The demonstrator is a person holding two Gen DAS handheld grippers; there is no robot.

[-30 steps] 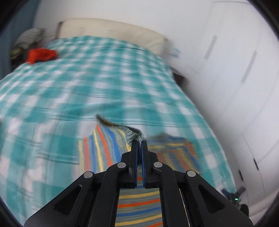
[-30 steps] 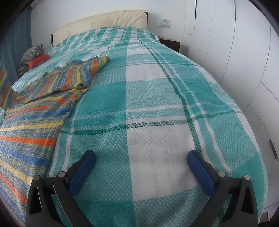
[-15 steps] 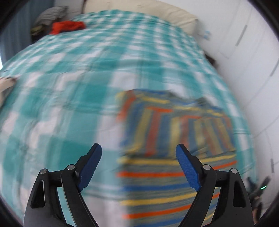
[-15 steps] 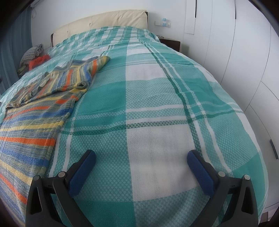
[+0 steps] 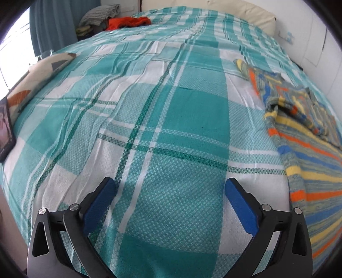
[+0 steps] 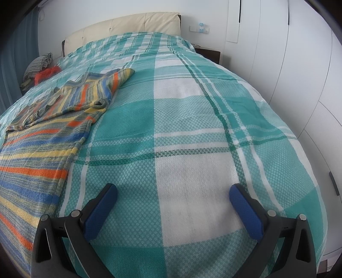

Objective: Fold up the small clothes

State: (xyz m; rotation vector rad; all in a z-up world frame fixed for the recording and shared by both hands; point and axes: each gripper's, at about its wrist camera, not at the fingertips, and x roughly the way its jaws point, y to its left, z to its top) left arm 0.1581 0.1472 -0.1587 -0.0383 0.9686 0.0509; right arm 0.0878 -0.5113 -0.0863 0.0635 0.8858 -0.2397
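Note:
A striped knit sweater in blue, orange and yellow lies flat on the teal checked bedspread, at the right edge of the left wrist view. Its upper part is folded back over the body. My left gripper hovers over bare bedspread to the left of the sweater; its jaws are opening, with nothing between them. In the right wrist view the sweater lies at the left, the folded part on top. My right gripper stands open over the bedspread, right of the sweater, holding nothing.
A red garment and a grey pile of clothes lie at the far left corner of the bed. A patterned cushion and a dark tablet sit at the left edge. White wardrobe doors line the right side.
My left gripper was shut on an edge of the sweater held up; it has let go, opened wide, and swung down and left. The released part lies folded on the sweater. The right gripper has kept still.

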